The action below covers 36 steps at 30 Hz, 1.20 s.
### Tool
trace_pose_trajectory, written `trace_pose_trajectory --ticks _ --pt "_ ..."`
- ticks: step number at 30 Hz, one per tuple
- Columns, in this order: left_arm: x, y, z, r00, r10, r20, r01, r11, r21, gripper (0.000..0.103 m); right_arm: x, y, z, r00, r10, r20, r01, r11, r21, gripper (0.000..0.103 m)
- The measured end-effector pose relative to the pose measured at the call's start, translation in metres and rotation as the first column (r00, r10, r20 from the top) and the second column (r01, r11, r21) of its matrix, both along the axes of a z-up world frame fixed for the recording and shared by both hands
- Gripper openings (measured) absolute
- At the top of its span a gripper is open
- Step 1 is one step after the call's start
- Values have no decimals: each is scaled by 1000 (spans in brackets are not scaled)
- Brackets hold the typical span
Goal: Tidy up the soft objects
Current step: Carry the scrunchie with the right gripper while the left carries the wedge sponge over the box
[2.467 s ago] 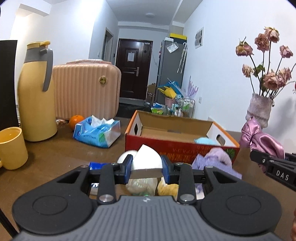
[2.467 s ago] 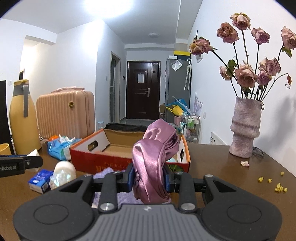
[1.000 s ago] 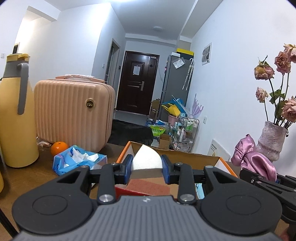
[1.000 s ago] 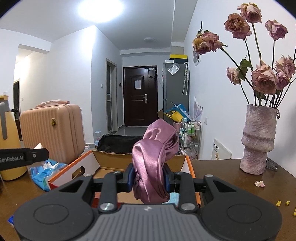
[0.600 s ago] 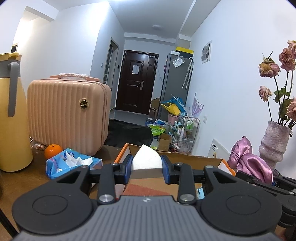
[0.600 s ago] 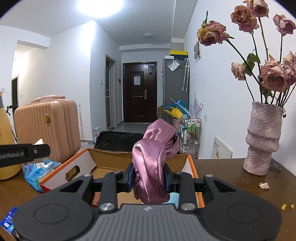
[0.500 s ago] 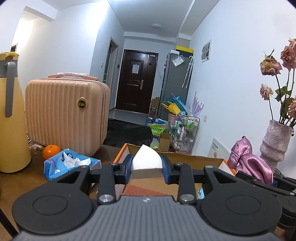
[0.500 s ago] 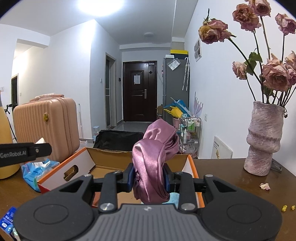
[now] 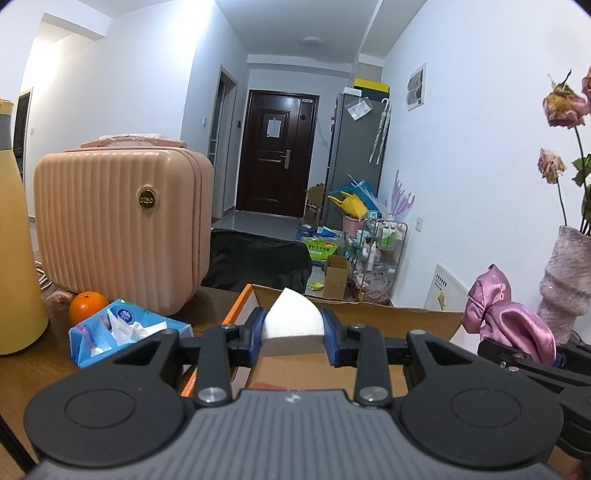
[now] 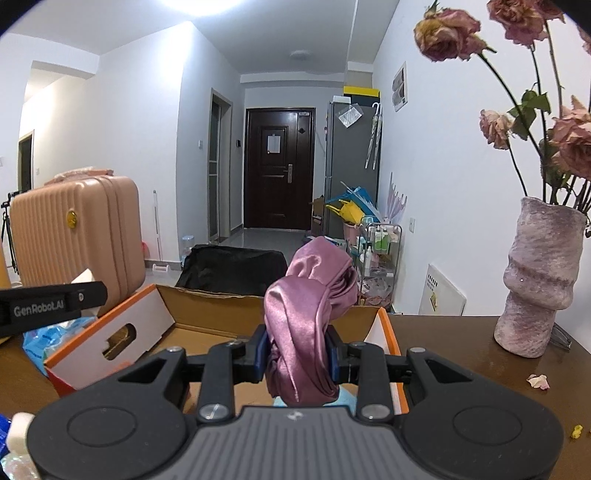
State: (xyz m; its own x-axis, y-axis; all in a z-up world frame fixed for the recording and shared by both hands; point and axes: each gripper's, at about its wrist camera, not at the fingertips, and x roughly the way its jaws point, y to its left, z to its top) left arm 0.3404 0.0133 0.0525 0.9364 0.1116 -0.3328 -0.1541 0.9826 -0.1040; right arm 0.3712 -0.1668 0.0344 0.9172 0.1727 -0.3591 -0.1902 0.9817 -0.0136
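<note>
Left grip: left gripper (image 9: pixel 293 341) fingers closed tight on white wedge-shaped foam sponge (image 9: pixel 291 320); sponge pinched btwn blue pads, tip up.
Right grip: right gripper (image 10: pixel 300 356) fingers clamped on bunched purple satin cloth (image 10: pixel 308 325); cloth bulges above pads, tail hangs below.
Where held things sit: both lifted off dark wooden table (image 10: pixel 461 350), over open brown cardboard box w/ orange rim (image 10: pixel 207 314).
Box contents: floor mostly bare; light-blue item just under cloth, partly hidden, can't tell what.
Step in hand: carry phase, prob. near end; both soft items poised above box, not yet released.
Next move needs: lower a bit into box, then open fingers; satin likely to drape or snag on pad, so let it fall clear before pulling back. Sponge light, may bounce; drop low.
Risk: the two tools close side by side; keep apart on release.
Left view only: round orange fruit (image 9: pixel 88 306), blue soft tissue pack (image 9: pixel 125 330), yellow thermos jug (image 9: pixel 14 258), near pink ribbed hard suitcase (image 9: pixel 118 229); also right tool w/ cloth from the side.
Right view only: mottled purple ceramic vase (image 10: pixel 539 280) w/ dried pink roses (image 10: pixel 447 33), petal and yellow crumbs on table, handle cut-out in box wall, left tool as black bar at left edge.
</note>
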Motion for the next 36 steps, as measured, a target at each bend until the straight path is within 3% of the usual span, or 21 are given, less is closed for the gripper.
trace_pose_trajectory --ticks 36 --pt "62 -2 -32 997 23 -77 -16 995 99 34 50 28 -35 993 25 -113 -43 987 -157 30"
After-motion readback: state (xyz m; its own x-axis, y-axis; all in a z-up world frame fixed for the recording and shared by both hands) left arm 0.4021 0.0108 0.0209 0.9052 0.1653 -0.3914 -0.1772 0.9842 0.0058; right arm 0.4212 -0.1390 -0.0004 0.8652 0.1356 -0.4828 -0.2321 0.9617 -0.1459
